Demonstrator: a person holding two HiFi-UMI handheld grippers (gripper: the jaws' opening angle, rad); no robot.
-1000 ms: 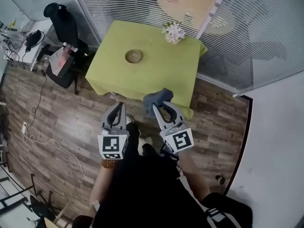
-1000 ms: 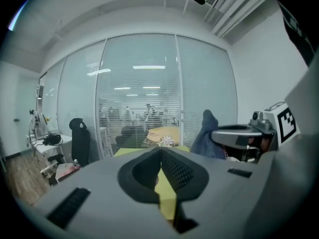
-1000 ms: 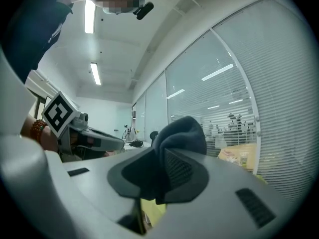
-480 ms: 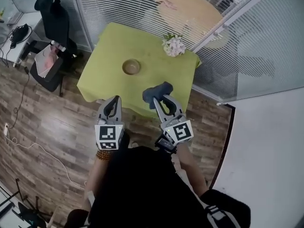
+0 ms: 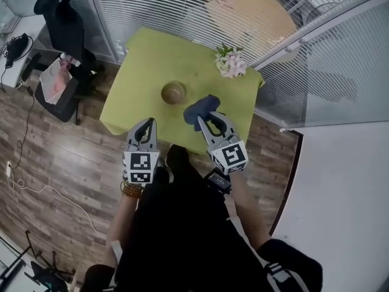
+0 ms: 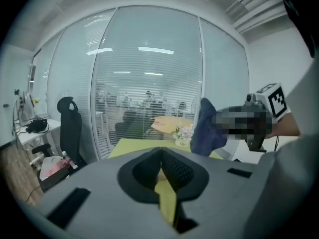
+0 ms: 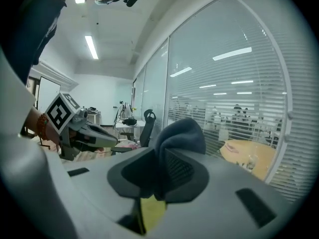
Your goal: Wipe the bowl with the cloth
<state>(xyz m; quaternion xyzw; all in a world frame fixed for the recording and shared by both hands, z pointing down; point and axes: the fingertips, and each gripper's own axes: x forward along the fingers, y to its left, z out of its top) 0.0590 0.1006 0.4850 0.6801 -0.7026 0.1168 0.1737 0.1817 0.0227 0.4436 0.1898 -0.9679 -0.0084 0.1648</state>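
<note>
While the bowl (image 5: 173,92) sits near the middle of the green table (image 5: 149,56), the dark blue cloth (image 5: 200,108) is clamped in the right gripper (image 5: 207,118) near it. The left gripper (image 5: 147,124), jaws pressed together on nothing, hovers by the table's near edge, with flowers (image 5: 230,63) at the far corner.

table (image 5: 152,53) open round bowl (image 5: 173,92), flowers (image 5: 230,62) at corner

In the head view, the inside of the bowl (image 5: 173,92) is too small to be read. The lower end of the cloth (image 5: 201,107) is hidden between the jaws of the right gripper (image 5: 208,118). At 12 o'clock, the round wooden table (image 5: 249,14) is cut off by the top edge.
</note>
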